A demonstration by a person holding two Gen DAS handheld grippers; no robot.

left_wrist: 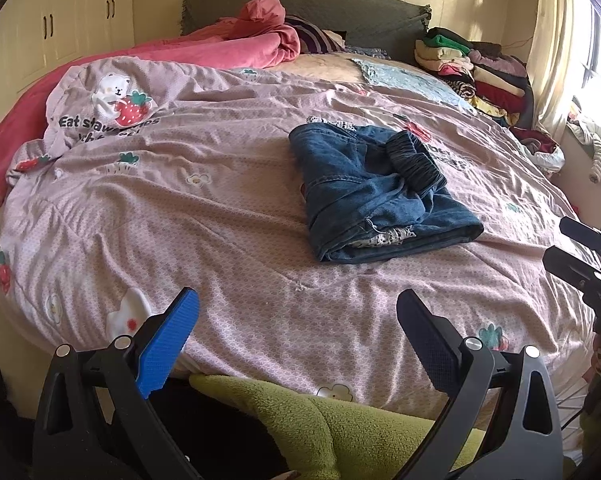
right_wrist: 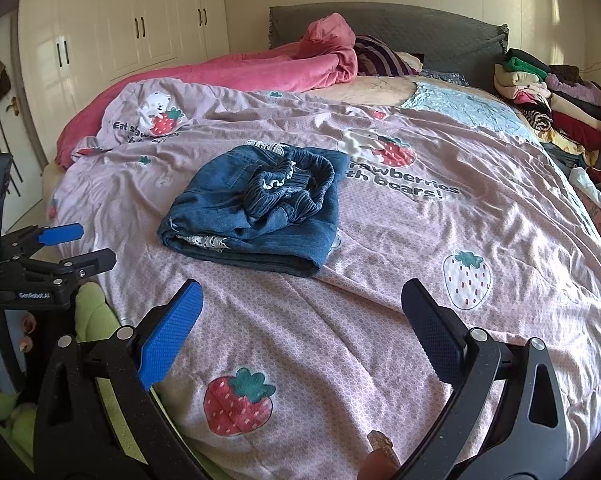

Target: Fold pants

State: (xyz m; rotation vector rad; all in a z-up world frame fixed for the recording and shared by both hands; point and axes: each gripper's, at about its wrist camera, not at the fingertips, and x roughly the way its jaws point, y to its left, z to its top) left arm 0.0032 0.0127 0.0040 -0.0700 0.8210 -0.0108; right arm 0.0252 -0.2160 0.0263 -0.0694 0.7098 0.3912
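Blue denim pants (left_wrist: 376, 196) lie folded into a compact bundle on the pink strawberry-print quilt (left_wrist: 204, 216), their gathered elastic waistband on top. The same pants (right_wrist: 260, 216) lie left of centre in the right wrist view. My left gripper (left_wrist: 298, 320) hovers open over the near edge of the bed, well short of the pants and holding nothing. My right gripper (right_wrist: 302, 312) is also open and empty, just in front of the bundle's near edge. The left gripper (right_wrist: 76, 246) also shows at the left edge of the right wrist view, and the right gripper (left_wrist: 572, 244) at the right edge of the left one.
A rumpled pink blanket (left_wrist: 236, 46) and a grey headboard (left_wrist: 340, 8) lie at the far end. A stack of folded clothes (left_wrist: 480, 68) sits at the far right corner by the curtained window. Green fleece (left_wrist: 332, 420) hangs below the bed's near edge. White wardrobes (right_wrist: 140, 28) line the left wall.
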